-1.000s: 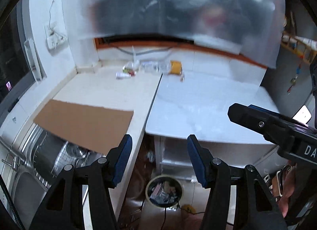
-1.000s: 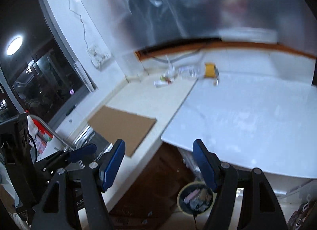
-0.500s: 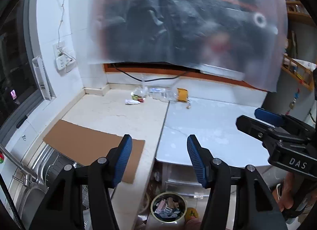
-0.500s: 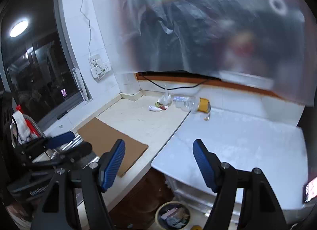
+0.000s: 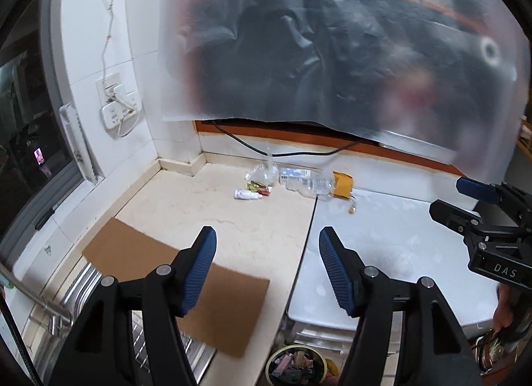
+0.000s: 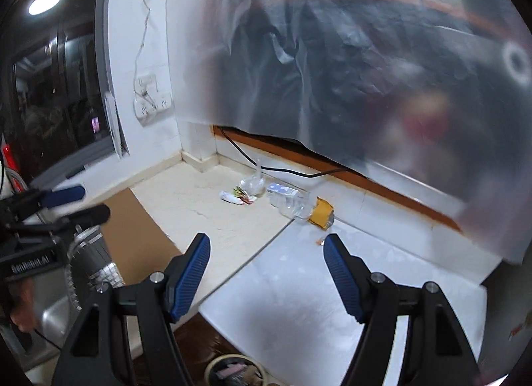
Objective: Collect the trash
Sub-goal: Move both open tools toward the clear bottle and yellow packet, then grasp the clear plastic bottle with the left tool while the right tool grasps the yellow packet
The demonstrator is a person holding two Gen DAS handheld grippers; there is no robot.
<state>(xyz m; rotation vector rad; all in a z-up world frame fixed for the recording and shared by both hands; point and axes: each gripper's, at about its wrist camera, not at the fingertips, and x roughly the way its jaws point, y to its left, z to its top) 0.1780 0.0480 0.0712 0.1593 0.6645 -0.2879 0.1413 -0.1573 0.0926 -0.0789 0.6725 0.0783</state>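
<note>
Both grippers hang spread and empty, the left gripper (image 5: 267,271) and right gripper (image 6: 266,274) low in frame, and the risk is plain: the crumpled clear plastic bottle (image 5: 304,183) at centre frame, well apart from them by the back wall among small wrappers (image 5: 257,188), looks light enough to skid off. The round trash bin (image 5: 296,366) sits at bottom centre. Against a second ago, both views tilted up and the litter looms larger, probably closer.

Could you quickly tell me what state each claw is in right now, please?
Left claw: open, holding nothing, above the counter.
Right claw: open, holding nothing, short of the trash at the wall.
</note>
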